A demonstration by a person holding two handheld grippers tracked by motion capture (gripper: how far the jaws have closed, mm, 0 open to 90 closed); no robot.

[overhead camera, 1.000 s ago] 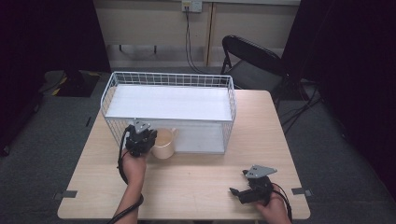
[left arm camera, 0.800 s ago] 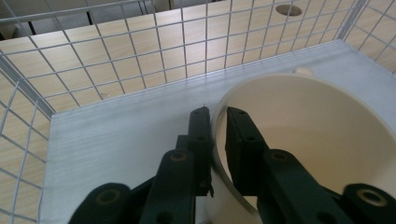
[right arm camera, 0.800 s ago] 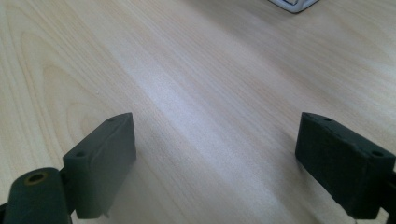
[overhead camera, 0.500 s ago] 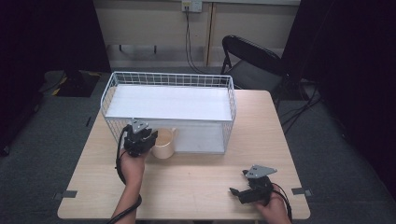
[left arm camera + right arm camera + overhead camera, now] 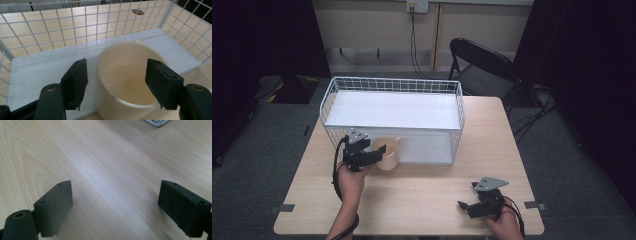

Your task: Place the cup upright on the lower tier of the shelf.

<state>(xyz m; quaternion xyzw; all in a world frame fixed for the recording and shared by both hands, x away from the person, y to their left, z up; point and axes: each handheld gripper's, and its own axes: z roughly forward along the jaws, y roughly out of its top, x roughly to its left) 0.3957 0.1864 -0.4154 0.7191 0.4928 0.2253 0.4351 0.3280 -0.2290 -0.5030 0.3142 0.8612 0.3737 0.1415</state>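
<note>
At the near wall of the wire basket (image 5: 394, 107), left tongs (image 5: 373, 153) just opening off the cream cup (image 5: 387, 152), cup apparently released upright on the tabletop (image 5: 422, 200); right tongs (image 5: 472, 207) open, idle, empty.

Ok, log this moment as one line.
left gripper: open, jaws just opened, either side of cup rim, pads clear | cup: upright beside basket | right gripper: open over table
</note>
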